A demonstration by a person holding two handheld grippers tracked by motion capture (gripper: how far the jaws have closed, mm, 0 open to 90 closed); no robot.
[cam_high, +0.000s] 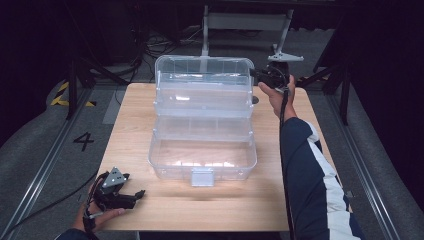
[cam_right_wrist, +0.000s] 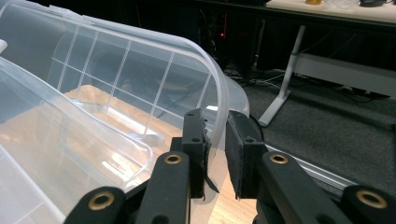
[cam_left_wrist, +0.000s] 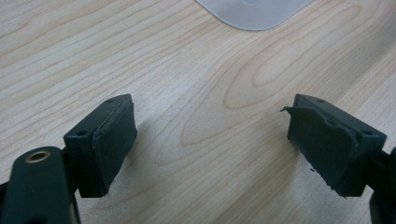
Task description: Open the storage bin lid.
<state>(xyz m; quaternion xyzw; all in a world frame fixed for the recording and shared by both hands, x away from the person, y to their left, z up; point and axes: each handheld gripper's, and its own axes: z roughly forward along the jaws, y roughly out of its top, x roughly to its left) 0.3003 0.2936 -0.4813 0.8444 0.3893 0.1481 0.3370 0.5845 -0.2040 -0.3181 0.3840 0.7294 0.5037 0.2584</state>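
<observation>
The right tool [cam_right_wrist: 215, 140] pinches the lid rim [cam_right_wrist: 223, 100] of the clear plastic box [cam_high: 202, 155]. The left tool [cam_left_wrist: 212, 140] rests spread open on the desk [cam_left_wrist: 196, 70], near the box's front left corner.

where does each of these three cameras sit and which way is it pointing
High view: above the person's side, facing forward and down on the wooden table and clear box; both forearms, left gripper, right gripper.
Left gripper view: rides the left gripper, facing bare tabletop; jaws wide apart.
Right gripper view: rides the right gripper, facing the box's raised lid; jaws pinch its rim.
Shared: high and right gripper views both show the lid.
</observation>
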